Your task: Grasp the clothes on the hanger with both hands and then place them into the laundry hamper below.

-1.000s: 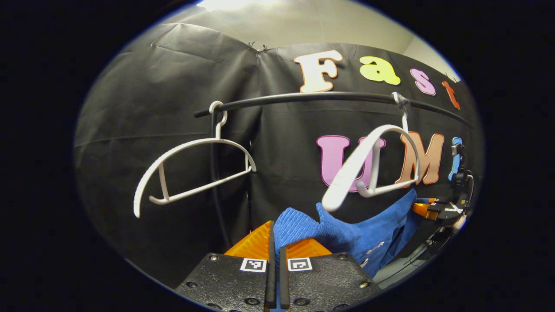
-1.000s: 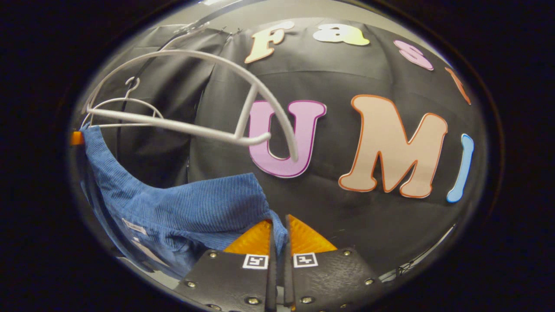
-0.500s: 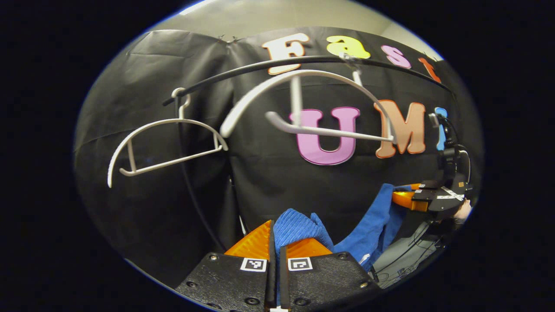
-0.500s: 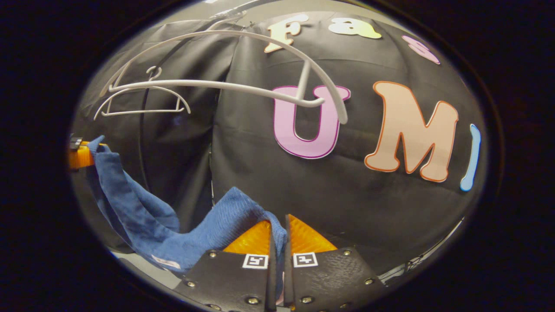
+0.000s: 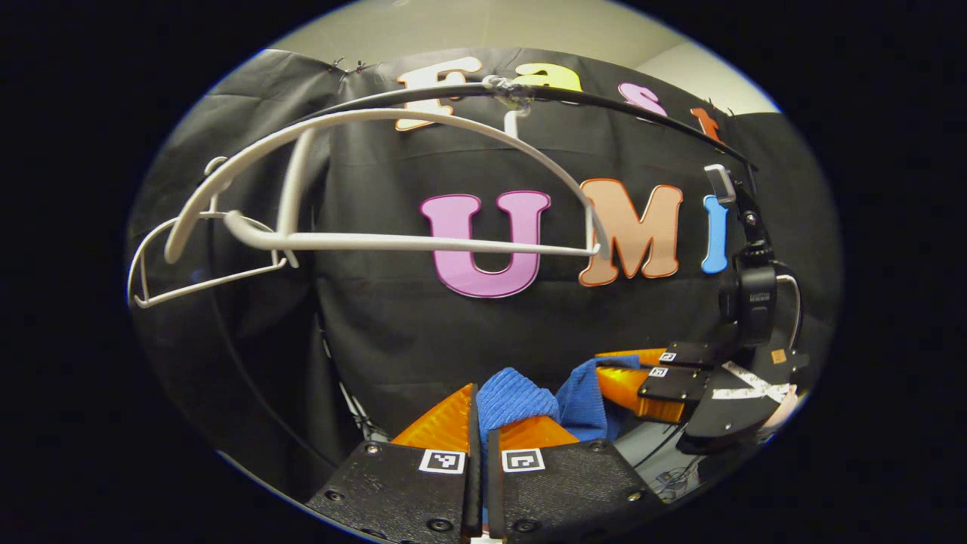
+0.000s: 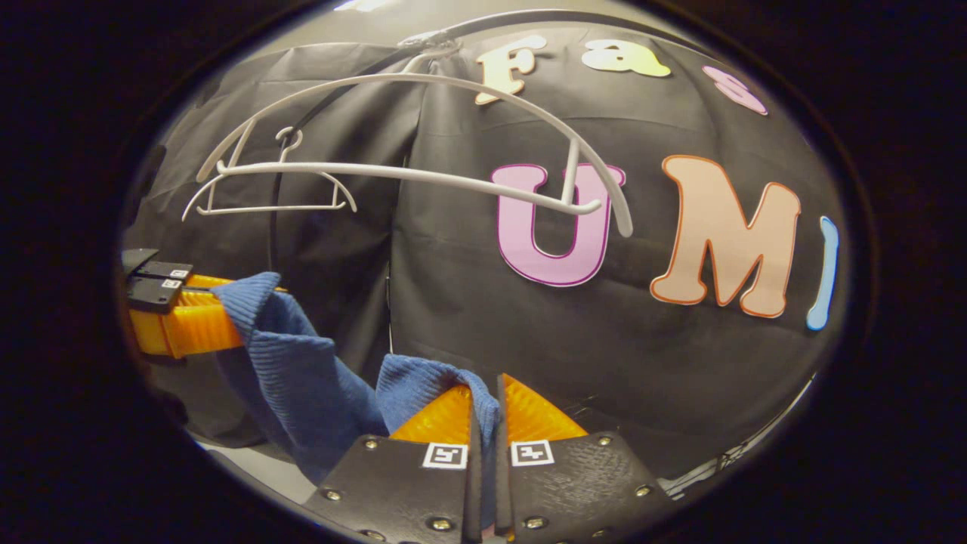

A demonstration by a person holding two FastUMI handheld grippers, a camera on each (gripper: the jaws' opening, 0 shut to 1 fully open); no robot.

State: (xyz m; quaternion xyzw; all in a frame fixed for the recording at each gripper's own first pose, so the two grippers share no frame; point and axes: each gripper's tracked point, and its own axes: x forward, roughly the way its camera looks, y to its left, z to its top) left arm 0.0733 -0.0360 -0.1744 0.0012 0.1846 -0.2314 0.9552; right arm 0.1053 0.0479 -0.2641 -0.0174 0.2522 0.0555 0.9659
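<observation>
A blue ribbed garment (image 5: pixel 514 393) (image 6: pixel 302 378) sags between my two grippers, off the hanger. My left gripper (image 5: pixel 480 412) is shut on one bunched end of it, cloth bulging above the orange fingers. My right gripper (image 6: pixel 483 412) is shut on the other end. In the left gripper view the right gripper (image 5: pixel 604 378) sits close at lower right, pinching the cloth. In the right gripper view the left gripper (image 6: pixel 227 317) pokes in from the left, holding the cloth. The bare white hanger (image 5: pixel 378 242) (image 6: pixel 423 175) hangs above on the black rail (image 5: pixel 604 102). The hamper is out of view.
A second bare white hanger (image 5: pixel 204 276) (image 6: pixel 272 205) hangs farther left on the same rail. The black cloth wall stands close behind. A camera on a black mount (image 5: pixel 752 291) rides on the right gripper. Cables (image 5: pixel 665 476) lie low at the right.
The two grippers have come much closer together and lower, so the blue garment now sags bunched between them. The emptied hanger has swung round to face flat on.
</observation>
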